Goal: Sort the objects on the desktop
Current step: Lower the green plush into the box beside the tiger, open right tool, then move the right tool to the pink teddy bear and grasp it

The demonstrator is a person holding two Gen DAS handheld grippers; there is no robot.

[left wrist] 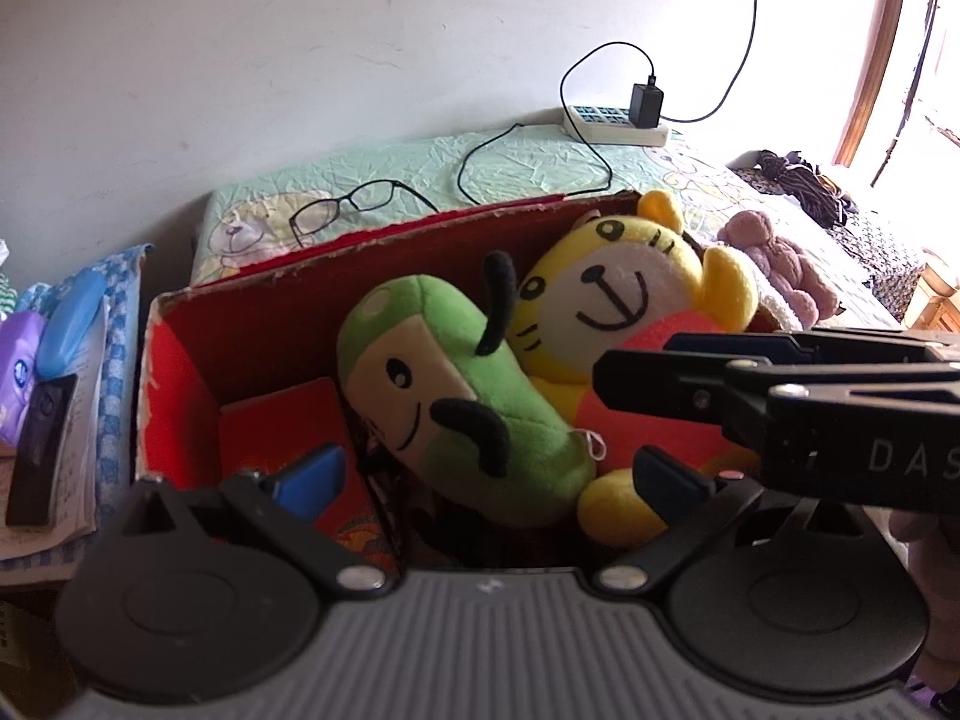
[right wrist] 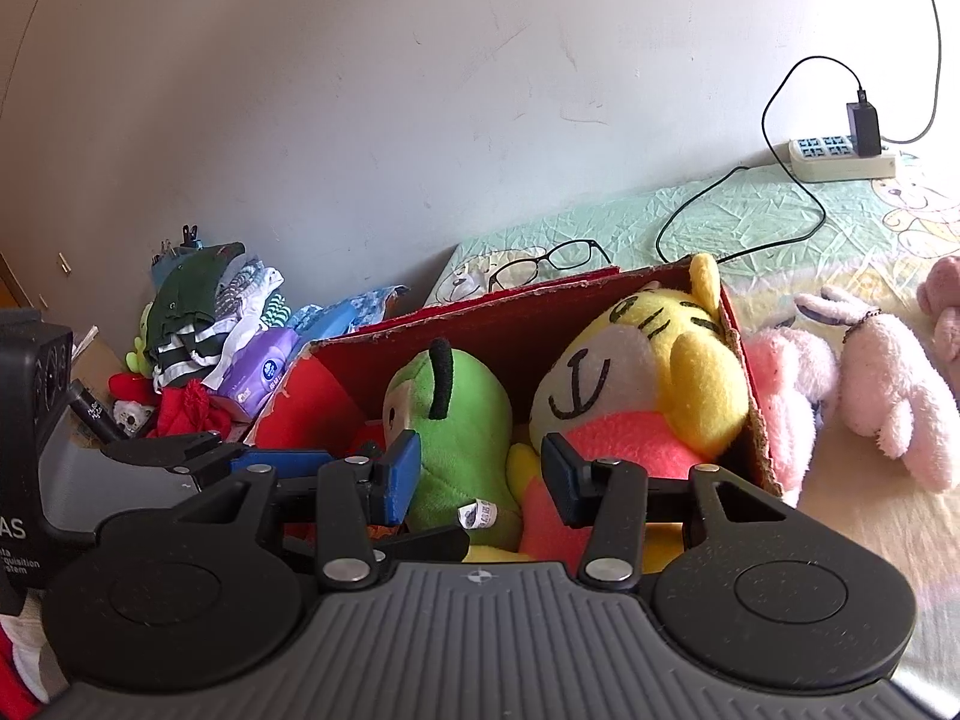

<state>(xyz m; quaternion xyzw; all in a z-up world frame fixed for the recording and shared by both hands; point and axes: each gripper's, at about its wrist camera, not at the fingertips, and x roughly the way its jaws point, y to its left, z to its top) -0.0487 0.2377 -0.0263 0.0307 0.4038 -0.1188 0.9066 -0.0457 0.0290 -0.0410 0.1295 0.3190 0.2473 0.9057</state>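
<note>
Toys are seen packed in a red box [left wrist: 198, 360] on the bed: a green plush [left wrist: 456, 396] beside a yellow tiger [left wrist: 624, 294]. The left gripper [left wrist: 486, 474] is held over the box with jaws wide apart, nothing between them. The right gripper [right wrist: 480, 474] is likewise spread, its pads either side of the green plush's lower end, not closed on it. Pink plushes [right wrist: 882, 384] are left outside the box, on the bedsheet. Glasses [left wrist: 342, 210] are seen behind the box.
</note>
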